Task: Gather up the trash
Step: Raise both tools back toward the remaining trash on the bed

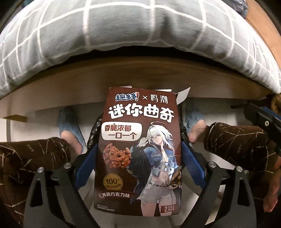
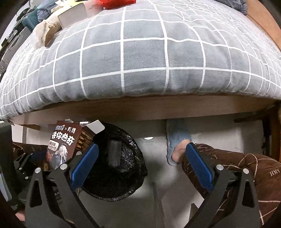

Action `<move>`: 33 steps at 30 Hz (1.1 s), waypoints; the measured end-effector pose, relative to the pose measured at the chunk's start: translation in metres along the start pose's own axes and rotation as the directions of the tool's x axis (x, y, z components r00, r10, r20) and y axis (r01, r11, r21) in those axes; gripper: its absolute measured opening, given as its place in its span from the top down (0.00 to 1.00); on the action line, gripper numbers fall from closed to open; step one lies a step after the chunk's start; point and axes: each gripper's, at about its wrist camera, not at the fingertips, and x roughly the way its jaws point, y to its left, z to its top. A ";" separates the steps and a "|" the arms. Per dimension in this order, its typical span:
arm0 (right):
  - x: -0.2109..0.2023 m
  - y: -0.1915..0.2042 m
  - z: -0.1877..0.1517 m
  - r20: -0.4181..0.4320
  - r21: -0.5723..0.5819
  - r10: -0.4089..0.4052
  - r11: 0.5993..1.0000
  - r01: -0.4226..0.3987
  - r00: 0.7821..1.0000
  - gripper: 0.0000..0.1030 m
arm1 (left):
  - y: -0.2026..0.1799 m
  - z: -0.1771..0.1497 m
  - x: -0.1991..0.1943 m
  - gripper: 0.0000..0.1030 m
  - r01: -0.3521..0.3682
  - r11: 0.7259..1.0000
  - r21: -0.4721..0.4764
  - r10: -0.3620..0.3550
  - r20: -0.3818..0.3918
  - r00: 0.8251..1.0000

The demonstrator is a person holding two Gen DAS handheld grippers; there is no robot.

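At the left of the frame my left hand-held gripper (image 1: 138, 154) clasps an upright brown cookie box (image 1: 140, 149) above the black-lined trash bin (image 2: 114, 164) at centre, while my right hand-held gripper (image 2: 140, 161) gapes unladen before the grey checked bed (image 2: 140, 61).

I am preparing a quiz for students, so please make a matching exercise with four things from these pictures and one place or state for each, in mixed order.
Things:
1. cookie box
2. trash bin
3. right gripper
4. red bag

Places or states:
a. lying on the grey checked bed cover
b. open, holding nothing
c. held between the fingers of the left gripper
d. on the floor, lined with a black bag

Pairs: 1-c, 2-d, 3-b, 4-a
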 end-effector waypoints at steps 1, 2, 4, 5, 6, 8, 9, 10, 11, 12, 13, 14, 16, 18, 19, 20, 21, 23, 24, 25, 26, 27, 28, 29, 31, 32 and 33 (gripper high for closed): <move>-0.001 0.000 0.000 0.001 0.001 0.003 1.000 -0.003 1.000 0.07 | 0.000 -0.001 0.000 0.12 0.000 1.000 0.005 0.000 0.003 1.000; -0.004 -0.001 0.001 0.003 0.002 0.005 1.000 -0.005 1.000 0.07 | -0.002 -0.002 -0.002 0.09 0.003 1.000 0.006 -0.003 0.008 1.000; -0.006 0.000 0.001 0.005 0.002 0.005 1.000 -0.005 1.000 0.07 | -0.004 -0.002 -0.005 0.06 0.002 1.000 0.004 -0.003 0.020 1.000; -0.007 -0.001 0.001 0.006 0.002 0.006 1.000 -0.006 1.000 0.07 | -0.005 -0.002 -0.007 0.05 0.002 1.000 0.006 -0.002 0.026 1.000; -0.009 -0.001 0.001 0.008 0.001 0.007 1.000 -0.007 1.000 0.07 | -0.005 -0.002 -0.008 0.05 0.002 1.000 0.006 -0.002 0.029 1.000; -0.012 0.000 0.002 0.013 -0.001 0.009 1.000 -0.009 1.000 0.07 | -0.006 -0.002 -0.010 0.05 -0.001 1.000 0.007 0.001 0.032 0.999; -0.015 0.000 0.003 0.016 -0.001 0.011 1.000 -0.011 1.000 0.07 | -0.005 -0.002 -0.012 0.05 -0.001 1.000 0.006 0.001 0.032 0.999; -0.017 0.001 0.004 0.021 -0.002 0.013 1.000 -0.013 1.000 0.07 | -0.005 -0.002 -0.013 0.05 -0.001 1.000 0.005 0.001 0.033 0.999; -0.020 0.001 0.004 0.028 -0.002 0.016 1.000 -0.016 0.999 0.07 | -0.006 -0.002 -0.014 0.05 -0.003 1.000 0.003 0.003 0.036 0.999; -0.023 0.002 0.005 0.033 -0.002 0.018 1.000 -0.018 0.999 0.07 | -0.005 -0.002 -0.018 0.05 -0.005 1.000 0.003 0.005 0.041 0.999; -0.026 0.002 0.006 0.043 -0.002 0.024 1.000 -0.024 0.999 0.07 | -0.005 -0.002 -0.021 0.05 -0.007 1.000 0.003 0.007 0.050 0.999; -0.028 0.003 0.007 0.050 -0.003 0.029 1.000 -0.028 0.998 0.07 | -0.006 -0.002 -0.024 0.05 -0.010 1.000 0.002 0.010 0.057 0.998; -0.035 0.004 0.008 0.069 -0.006 0.040 0.999 -0.039 0.997 0.07 | -0.004 -0.002 -0.034 0.05 -0.019 1.000 0.003 0.018 0.082 0.996; -0.043 0.006 0.008 0.097 -0.016 0.049 0.999 -0.047 0.994 0.07 | -0.001 -0.002 -0.044 0.05 -0.027 1.000 0.003 0.026 0.099 0.995; -0.047 0.007 0.008 0.111 -0.022 0.056 0.998 -0.054 0.992 0.07 | 0.000 -0.002 -0.050 0.05 -0.025 1.000 0.000 0.025 0.108 0.994; -0.050 0.008 0.009 0.117 -0.026 0.060 0.998 -0.057 0.991 0.07 | 0.000 -0.001 -0.054 0.05 -0.024 1.000 -0.003 0.025 0.116 0.993; -0.054 0.008 0.009 0.126 -0.029 0.065 0.998 -0.062 0.990 0.07 | 0.002 0.000 -0.061 0.05 -0.022 1.000 -0.006 0.023 0.129 0.991; -0.063 0.008 0.010 0.150 -0.036 0.069 0.997 -0.064 0.986 0.07 | 0.003 0.001 -0.072 0.05 -0.027 1.000 -0.001 0.027 0.155 0.988; -0.068 0.008 0.011 0.164 -0.041 0.070 0.997 -0.065 0.984 0.07 | 0.004 0.002 -0.079 0.05 -0.034 0.999 -0.001 0.034 0.173 0.984; -0.073 0.009 0.012 0.175 -0.046 0.069 0.997 -0.061 0.982 0.07 | 0.005 0.003 -0.084 0.05 -0.038 0.999 -0.002 0.037 0.185 0.982; -0.076 0.010 0.013 0.187 -0.050 0.068 0.997 -0.059 0.980 0.07 | 0.006 0.004 -0.088 0.05 -0.038 0.999 -0.005 0.038 0.196 0.980; -0.078 0.010 0.015 0.196 -0.051 0.069 0.997 -0.060 0.978 0.07 | 0.007 0.007 -0.094 0.05 -0.036 0.999 -0.007 0.037 0.207 0.978; -0.080 0.009 0.016 0.204 -0.052 0.069 0.997 -0.059 0.977 0.07 | 0.008 0.009 -0.098 0.05 -0.034 0.999 -0.010 0.035 0.214 0.976; -0.083 0.009 0.018 0.214 -0.052 0.068 0.997 -0.058 0.975 0.07 | 0.010 0.011 -0.102 0.05 -0.032 0.999 -0.015 0.034 0.222 0.975; -0.088 0.009 0.022 0.228 -0.054 0.065 0.997 -0.054 0.972 0.07 | 0.013 0.016 -0.111 0.05 -0.031 0.999 -0.018 0.034 0.237 0.971; -0.088 0.010 0.023 0.233 -0.057 0.065 0.997 -0.053 0.970 0.07 | 0.013 0.018 -0.114 0.05 -0.031 0.999 -0.017 0.035 0.244 0.969; -0.090 0.011 0.025 0.238 -0.062 0.067 0.997 -0.054 0.969 0.07 | 0.014 0.021 -0.118 0.05 -0.033 0.999 -0.019 0.037 0.252 0.967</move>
